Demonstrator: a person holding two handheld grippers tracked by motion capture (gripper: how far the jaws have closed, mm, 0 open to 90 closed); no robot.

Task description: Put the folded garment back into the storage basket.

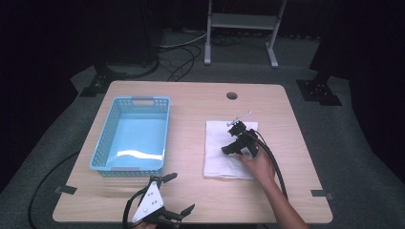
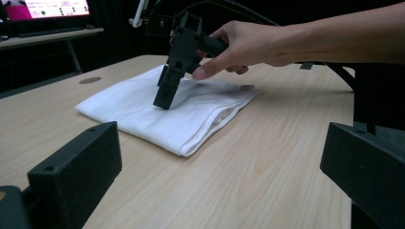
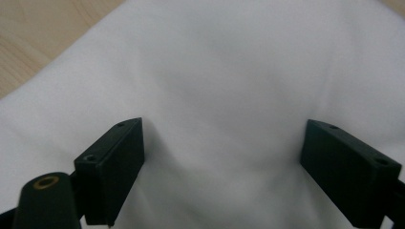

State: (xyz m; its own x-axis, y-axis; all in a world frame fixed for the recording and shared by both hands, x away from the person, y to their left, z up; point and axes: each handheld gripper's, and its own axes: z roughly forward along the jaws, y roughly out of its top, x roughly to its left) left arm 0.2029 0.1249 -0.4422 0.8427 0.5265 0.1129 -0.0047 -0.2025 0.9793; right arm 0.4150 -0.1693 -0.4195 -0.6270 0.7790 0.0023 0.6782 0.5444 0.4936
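Folded white cloth (image 1: 229,150) lies flat on the wooden counter (image 1: 191,200), on its right half, roughly midway between the far and near edges and well clear of the right edge. In the left gripper view the cloth (image 2: 143,114) shows several stacked layers along its near fold.

Right gripper (image 1: 234,143), held in the right hand (image 1: 258,164), points steeply down onto the cloth near its middle. Its tips touch the top layer or sit just above it; contact cannot be settled from the high view. In the left gripper view the right gripper (image 2: 165,102) stands with its tips at the cloth surface. In the right gripper view the jaws stand wide apart with plain white cloth (image 3: 224,95) spanning the gap; fabric bulges slightly between them, nothing pinched. State: released, not grasping.

Left gripper (image 1: 179,193) rests at the near edge of the counter, left of centre, just in front of the basket. Jaws spread, bare counter between them: released.

Light blue plastic basket (image 1: 102,143) sits on the left half of the counter, well apart from the cloth.
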